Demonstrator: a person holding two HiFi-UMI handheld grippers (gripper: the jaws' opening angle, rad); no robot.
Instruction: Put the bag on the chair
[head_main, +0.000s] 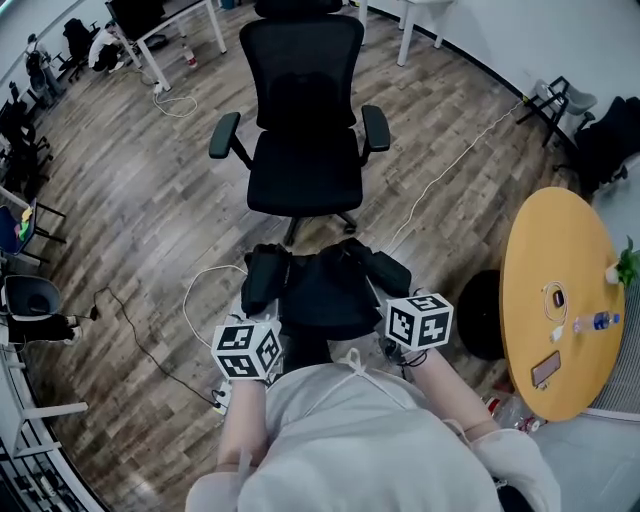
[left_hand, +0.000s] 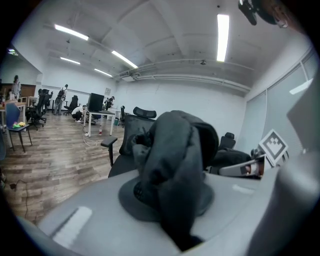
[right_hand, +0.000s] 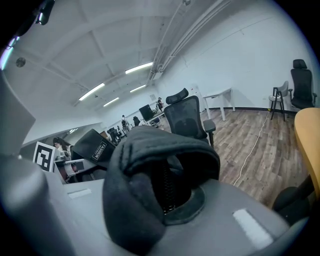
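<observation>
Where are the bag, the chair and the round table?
bag (head_main: 322, 292), head view, middle of its black body.
chair (head_main: 303, 172), head view, its seat.
round table (head_main: 550, 240), head view, bare yellow top.

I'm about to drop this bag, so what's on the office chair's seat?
Nothing shows on the chair seat, only its black cushion. The bag, gripped by the left gripper and right gripper, covers part of the chair's base, so that part can't be seen.

matt black cloth bag (head_main: 325, 290) with soft padded folds, chair (head_main: 303, 170) in black mesh and smooth plastic, wood-grain plank floor (head_main: 150, 230) with a faint sheen, round table (head_main: 545, 250) top smooth, matt
</observation>
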